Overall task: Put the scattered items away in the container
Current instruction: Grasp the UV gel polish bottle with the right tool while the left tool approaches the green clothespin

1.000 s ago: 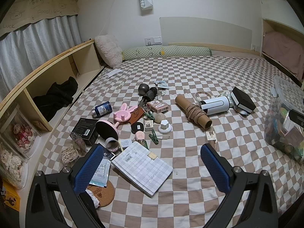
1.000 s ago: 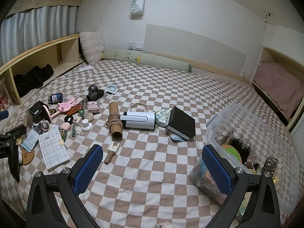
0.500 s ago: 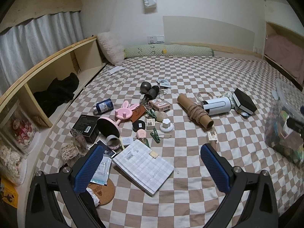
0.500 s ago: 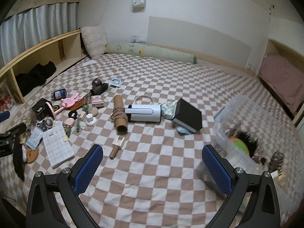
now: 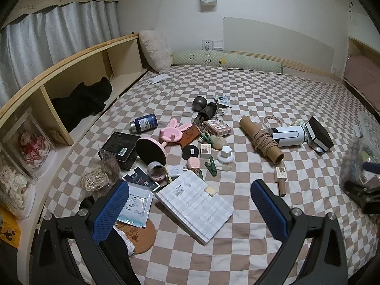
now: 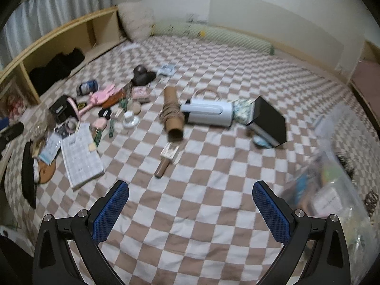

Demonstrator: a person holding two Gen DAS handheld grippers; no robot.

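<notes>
On checkered bed (image 5: 237, 90), both grippers empty, fingers spread wide. Right gripper (image 6: 190, 210) has swung left, off bin (image 6: 332, 166) toward clutter; view blurred. Likely next pick: tube (image 6: 173, 111) or stamp (image 6: 166, 158). Left gripper (image 5: 190, 210) hovers by notebook (image 5: 194, 201). Bedroom: shelf, curtain, bolster.

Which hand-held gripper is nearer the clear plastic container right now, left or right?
Right. The clear plastic container sits just beside the right hand-held gripper, on its right. From the left hand-held gripper, open over the notebook, it lies far off at the right edge.
</notes>
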